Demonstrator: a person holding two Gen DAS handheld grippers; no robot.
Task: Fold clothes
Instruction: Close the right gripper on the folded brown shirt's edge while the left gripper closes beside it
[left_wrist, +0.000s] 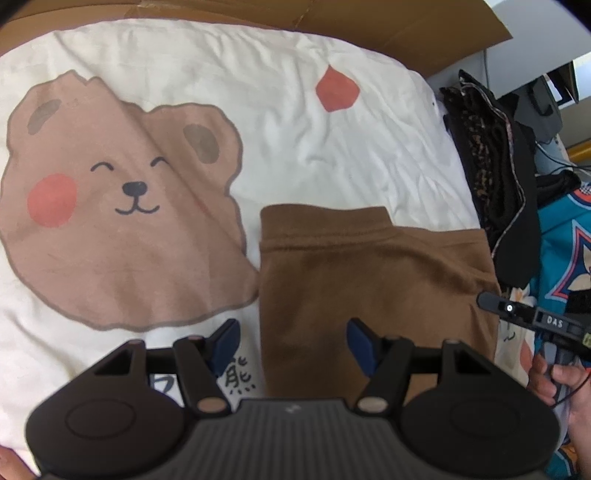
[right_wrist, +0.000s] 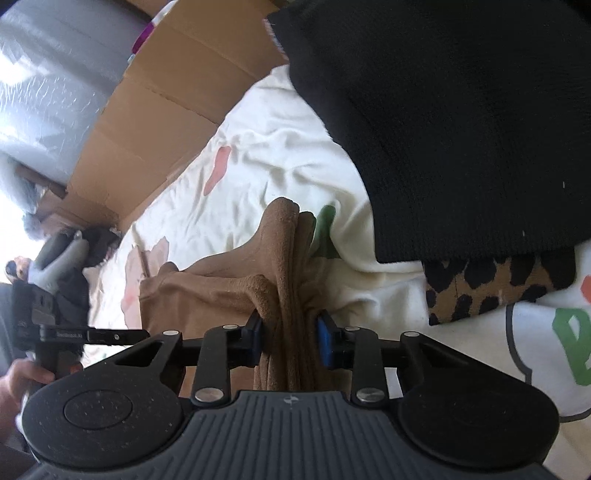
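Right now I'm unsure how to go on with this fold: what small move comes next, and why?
Probably close the left gripper on the brown garment's near edge. The right gripper is already shut on a bunched fold of it, while the left one hangs open over the cloth's left edge, holding nothing. With both ends held, the piece could be lifted and folded evenly on the white bedding.

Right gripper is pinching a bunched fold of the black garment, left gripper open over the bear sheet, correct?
Not quite. The right gripper is pinching the brown garment, not the black garment, which lies apart beyond it, as the right wrist view shows. The left gripper is open over the bear sheet.
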